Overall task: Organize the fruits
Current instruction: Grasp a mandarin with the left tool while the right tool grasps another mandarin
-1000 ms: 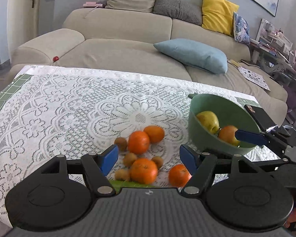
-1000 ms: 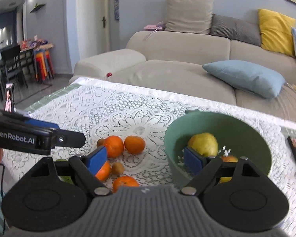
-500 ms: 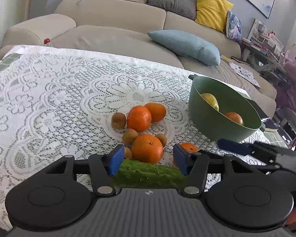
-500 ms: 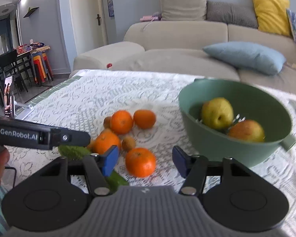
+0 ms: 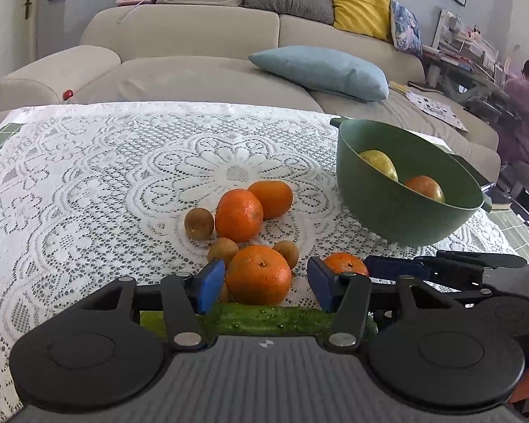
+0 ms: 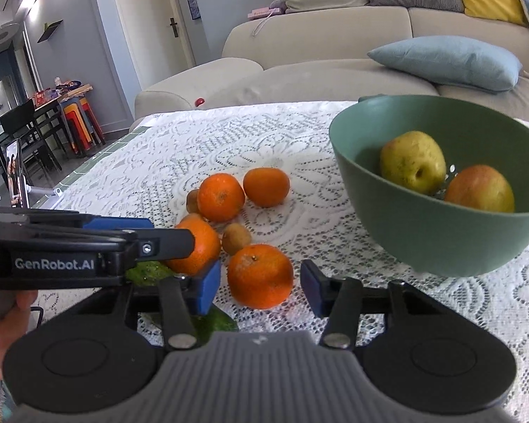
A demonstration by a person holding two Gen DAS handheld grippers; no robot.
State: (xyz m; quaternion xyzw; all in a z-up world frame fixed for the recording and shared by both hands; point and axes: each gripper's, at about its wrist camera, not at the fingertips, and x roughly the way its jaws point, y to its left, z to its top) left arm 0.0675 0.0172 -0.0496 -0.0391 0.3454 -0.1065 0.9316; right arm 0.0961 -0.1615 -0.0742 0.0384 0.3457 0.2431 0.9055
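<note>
Left gripper (image 5: pixel 266 287): closing, pads not yet touching round orange tangerine (image 5: pixel 258 274) between them
Right gripper (image 6: pixel 261 287): closing around second orange tangerine (image 6: pixel 260 275), pads apart from it
Green plastic bowl (image 6: pixel 423 232): at 2 o'clock, on lace-covered worktop (image 6: pixel 201 148)

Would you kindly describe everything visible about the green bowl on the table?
The green bowl is deep, round, matte, plastic-looking, with small handle tabs on its rim. It stands upright on the lace tablecloth, right of the loose oranges. Inside lie a yellow-green apple and a reddish apple, over drain holes. No gripper touches it.
</note>
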